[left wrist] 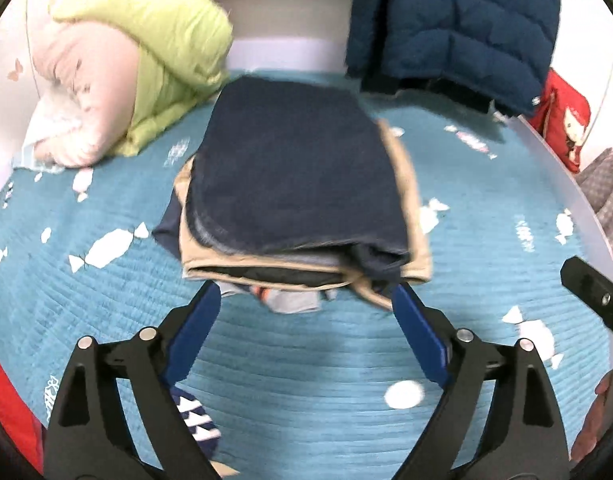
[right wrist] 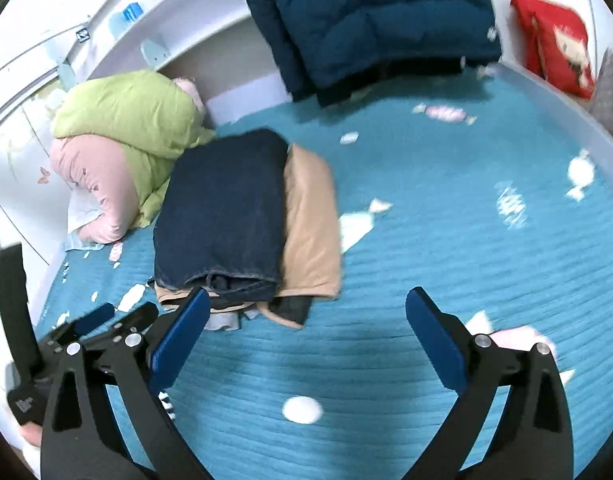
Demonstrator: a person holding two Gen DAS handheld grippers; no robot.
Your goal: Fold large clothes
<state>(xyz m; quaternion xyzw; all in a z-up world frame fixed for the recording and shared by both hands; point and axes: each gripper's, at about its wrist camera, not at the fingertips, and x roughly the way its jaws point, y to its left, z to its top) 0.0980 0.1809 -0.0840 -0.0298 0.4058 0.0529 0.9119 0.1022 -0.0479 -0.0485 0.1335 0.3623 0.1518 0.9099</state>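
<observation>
Nothing here can be read: the small dark sign (right wrist: 82,34) on the white shelf (right wrist: 118,46) is too blurred, and the teal bedspread (left wrist: 306,380) carries only white candy-shaped prints, no letters

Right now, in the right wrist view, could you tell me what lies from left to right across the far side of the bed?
Lime-green puffy quilt → folded stack of dark navy and tan clothes → dark blue quilted down jacket → red cartoon-print cushion.
</observation>
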